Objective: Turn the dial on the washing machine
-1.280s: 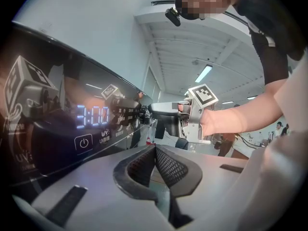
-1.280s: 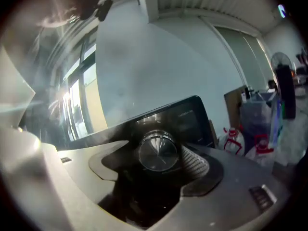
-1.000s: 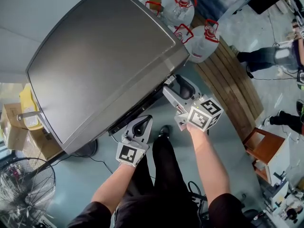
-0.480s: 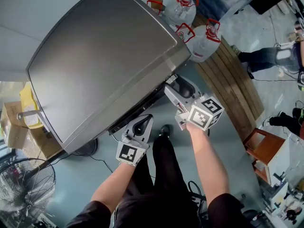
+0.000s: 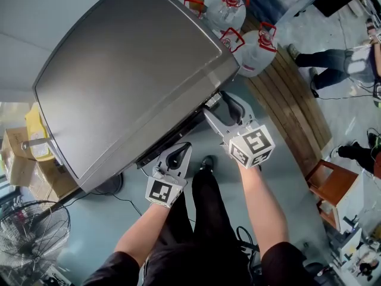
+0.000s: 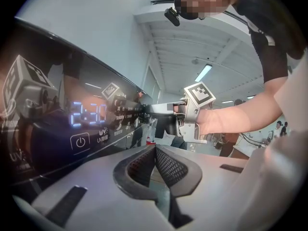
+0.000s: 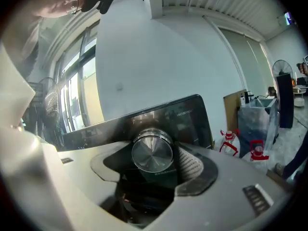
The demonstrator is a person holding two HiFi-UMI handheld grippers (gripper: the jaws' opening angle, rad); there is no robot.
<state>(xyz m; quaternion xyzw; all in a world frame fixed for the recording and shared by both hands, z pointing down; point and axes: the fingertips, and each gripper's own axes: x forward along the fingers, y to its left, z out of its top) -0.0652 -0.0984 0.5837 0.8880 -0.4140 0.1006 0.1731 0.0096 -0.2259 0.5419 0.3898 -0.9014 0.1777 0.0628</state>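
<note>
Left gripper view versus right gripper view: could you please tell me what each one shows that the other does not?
Only the left gripper view shows the lit 2:30 display, the power button and the right gripper from the side. Only the right gripper view shows the dial face between its fingers, plus red-handled jugs. Both show the dark control panel.

Water jugs [image 5: 253, 55] beside washing machine [image 5: 131, 70]; floor [image 5: 284, 170] free in front

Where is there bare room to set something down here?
The washing machine's top is bare up to the water jugs. The front panel is crowded: right gripper on the dial, left gripper further along.
</note>
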